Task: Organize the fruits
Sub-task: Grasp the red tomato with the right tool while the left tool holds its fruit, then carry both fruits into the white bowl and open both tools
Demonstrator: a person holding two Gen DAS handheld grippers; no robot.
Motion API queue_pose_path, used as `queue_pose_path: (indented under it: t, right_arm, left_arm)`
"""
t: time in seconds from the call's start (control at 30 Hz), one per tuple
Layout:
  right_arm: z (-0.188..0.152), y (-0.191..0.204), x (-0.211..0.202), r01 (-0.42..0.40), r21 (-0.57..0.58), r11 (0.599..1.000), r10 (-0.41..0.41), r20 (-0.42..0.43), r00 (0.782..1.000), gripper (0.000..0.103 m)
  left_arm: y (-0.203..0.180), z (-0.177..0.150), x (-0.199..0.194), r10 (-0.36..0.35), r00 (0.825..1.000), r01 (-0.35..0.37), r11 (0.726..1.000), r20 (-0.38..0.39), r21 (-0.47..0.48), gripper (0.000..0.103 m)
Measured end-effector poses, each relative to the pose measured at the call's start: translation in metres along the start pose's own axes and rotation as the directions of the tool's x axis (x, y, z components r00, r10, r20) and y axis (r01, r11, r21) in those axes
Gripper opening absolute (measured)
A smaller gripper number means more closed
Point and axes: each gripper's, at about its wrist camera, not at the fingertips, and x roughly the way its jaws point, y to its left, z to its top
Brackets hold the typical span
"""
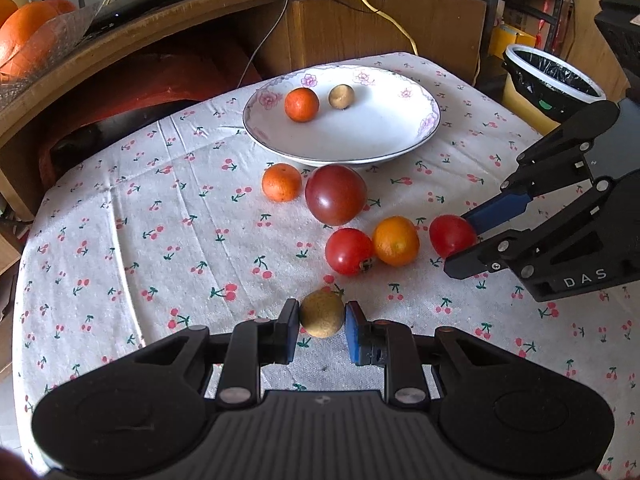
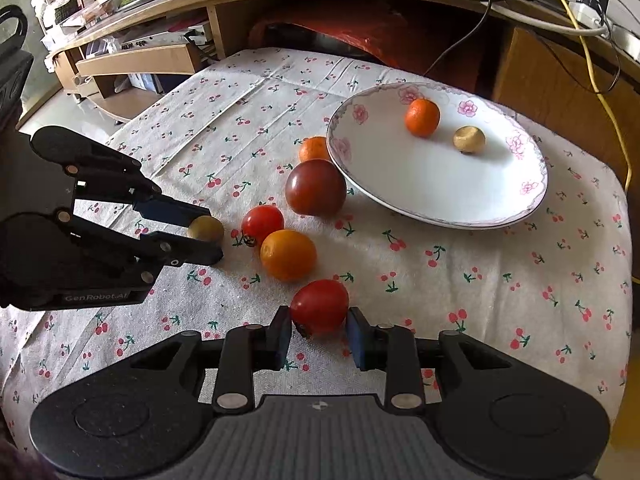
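Two claws grip fruit: left claw [image 1: 322, 317] a tan longan [image 1: 322, 313], right claw [image 2: 319, 326] a tomato [image 2: 319, 306], its underside hidden.

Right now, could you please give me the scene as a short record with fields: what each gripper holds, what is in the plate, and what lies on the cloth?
left gripper: shut on small brown round fruit
right gripper: shut on red cherry tomato
white floral plate: small orange mandarin, second brown round fruit
cherry-print tablecloth: large dark red tomato, second mandarin, yellow-orange tomato, second red cherry tomato
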Motion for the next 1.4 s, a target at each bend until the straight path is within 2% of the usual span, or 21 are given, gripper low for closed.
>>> queue_pose_path:
  t: [0.57,0.93,1.4]
  right_arm:
    - [0.001,0.0,0.002,-0.001,0.013,1.0,0.001,0.001,1.0,0.026]
    - [0.001,0.005,-0.003,0.03,0.012,0.999,-0.03,0.01,1.0,0.024]
    - [0.02,0.003,-0.025,0.033,0.049,0.998,-0.038,0.103,0.994,0.024]
  left_arm:
    - [-0.003,-0.001,-0.002,0.018,1.0,-0.018,1.0,0.001,0.006,0.033]
    - [-0.006,0.002,-0.003,0.013,1.0,-0.013,1.0,-0.012,-0.021,0.033]
    - [-0.013,0.029,-0.021,0.004,0.998,-0.003,1.0,0.07,-0.021,0.033]
